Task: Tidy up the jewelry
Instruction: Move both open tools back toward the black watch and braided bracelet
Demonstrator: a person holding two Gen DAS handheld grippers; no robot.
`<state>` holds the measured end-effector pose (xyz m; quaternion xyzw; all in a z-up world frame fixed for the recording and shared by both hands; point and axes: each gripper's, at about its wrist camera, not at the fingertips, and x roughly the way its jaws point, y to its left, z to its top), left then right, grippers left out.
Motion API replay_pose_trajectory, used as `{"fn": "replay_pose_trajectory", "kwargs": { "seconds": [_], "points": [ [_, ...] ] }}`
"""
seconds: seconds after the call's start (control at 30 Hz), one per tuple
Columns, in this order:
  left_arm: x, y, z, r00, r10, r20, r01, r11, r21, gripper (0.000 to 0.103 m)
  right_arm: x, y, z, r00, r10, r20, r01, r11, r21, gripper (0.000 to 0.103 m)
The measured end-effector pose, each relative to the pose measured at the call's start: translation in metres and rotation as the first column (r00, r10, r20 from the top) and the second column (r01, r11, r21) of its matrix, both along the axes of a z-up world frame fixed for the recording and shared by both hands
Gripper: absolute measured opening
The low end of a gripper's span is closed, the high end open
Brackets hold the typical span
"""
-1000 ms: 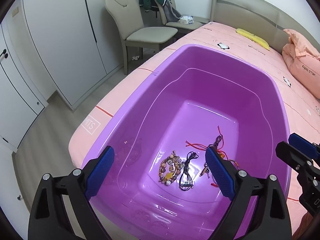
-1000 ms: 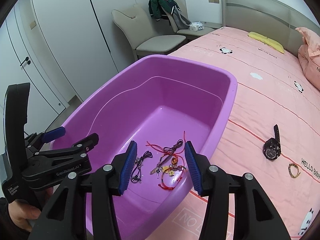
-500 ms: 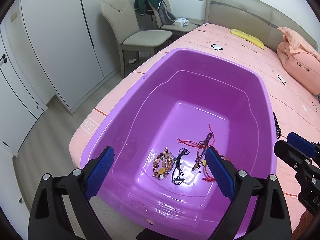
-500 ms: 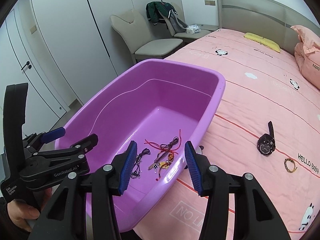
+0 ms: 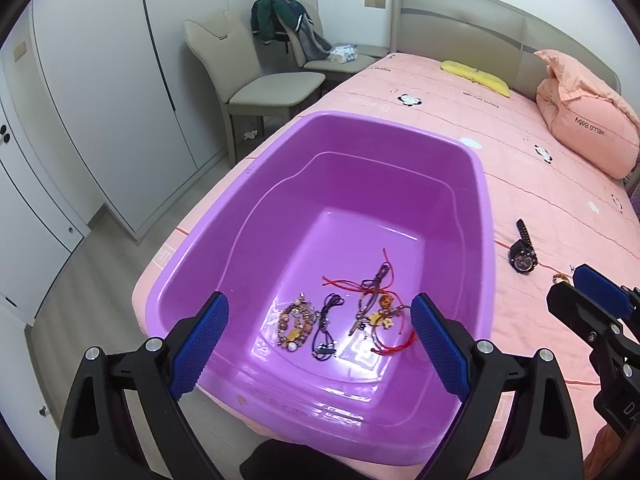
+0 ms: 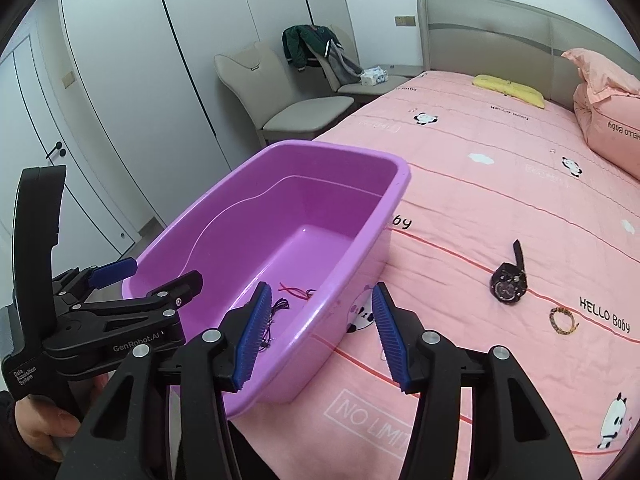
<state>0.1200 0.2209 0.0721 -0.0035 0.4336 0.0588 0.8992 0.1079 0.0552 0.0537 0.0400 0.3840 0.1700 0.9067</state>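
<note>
Several bracelets and cords (image 5: 348,316) lie in the purple tub (image 5: 486,216); wristwatch (image 6: 507,286) and beaded bracelet (image 6: 563,321) remain on the bed (image 6: 480,200); left claw (image 5: 316,344) and right claw (image 6: 318,336) gape wide, empty.

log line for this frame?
left gripper: open, empty | right gripper: open, empty | tub: bracelets inside | watch, bracelet: on bed

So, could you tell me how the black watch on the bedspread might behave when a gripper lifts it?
The black watch looks top-heavy: its case is bulky, so it would probably hang case-down. Only one strap end shows and it looks thin, likely flexing. The soft bedspread may give under the fingers.
</note>
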Motion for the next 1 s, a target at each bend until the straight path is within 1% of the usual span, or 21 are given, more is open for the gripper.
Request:
{"fn": "replay_pose_trajectory", "kwargs": {
  "seconds": [0.13,0.23,0.37,0.47,0.57,0.7,0.77,0.87,1.0],
  "points": [
    [-0.006,-0.024,0.004,0.999,-0.025,0.021,0.025,1.0,-0.005,0.093,-0.013,-0.023,0.0,1.0,-0.026,0.017,0.026,0.999,0.021,0.052],
    [-0.008,-0.046,0.006,0.998,-0.058,0.032,0.058,0.998,-0.016,0.093,-0.022,-0.049,-0.003,0.997,-0.065,0.027,0.064,0.997,0.032,0.053],
    [-0.009,-0.079,0.005,0.993,-0.109,0.041,0.11,0.993,-0.036,0.095,-0.033,-0.082,-0.009,0.992,-0.121,0.036,0.121,0.993,0.016,0.055],
    [-0.009,-0.11,0.001,0.986,-0.164,0.04,0.166,0.985,-0.045,0.095,-0.041,-0.111,-0.016,0.984,-0.175,0.039,0.175,0.985,0.0,0.055],
    [-0.008,-0.139,-0.004,0.977,-0.208,0.041,0.21,0.976,-0.055,0.095,-0.049,-0.143,-0.024,0.971,-0.239,0.027,0.239,0.971,0.003,0.055],
    [0.0,-0.179,-0.018,0.965,-0.26,0.027,0.262,0.961,-0.085,0.095,-0.055,-0.187,-0.037,0.944,-0.33,0.015,0.33,0.944,-0.003,0.055],
    [0.008,-0.196,-0.026,0.961,-0.276,0.023,0.277,0.956,-0.097,0.095,-0.054,-0.205,-0.045,0.93,-0.369,0.005,0.369,0.93,-0.007,0.055],
    [0.018,-0.218,-0.039,0.957,-0.289,0.022,0.29,0.953,-0.092,0.095,-0.052,-0.233,-0.059,0.907,-0.422,-0.012,0.422,0.907,-0.012,0.055],
    [0.045,-0.245,-0.061,0.954,-0.3,0.003,0.299,0.95,-0.091,0.095,-0.042,-0.265,-0.082,0.877,-0.478,-0.046,0.478,0.878,-0.028,0.055]
  ]
}}
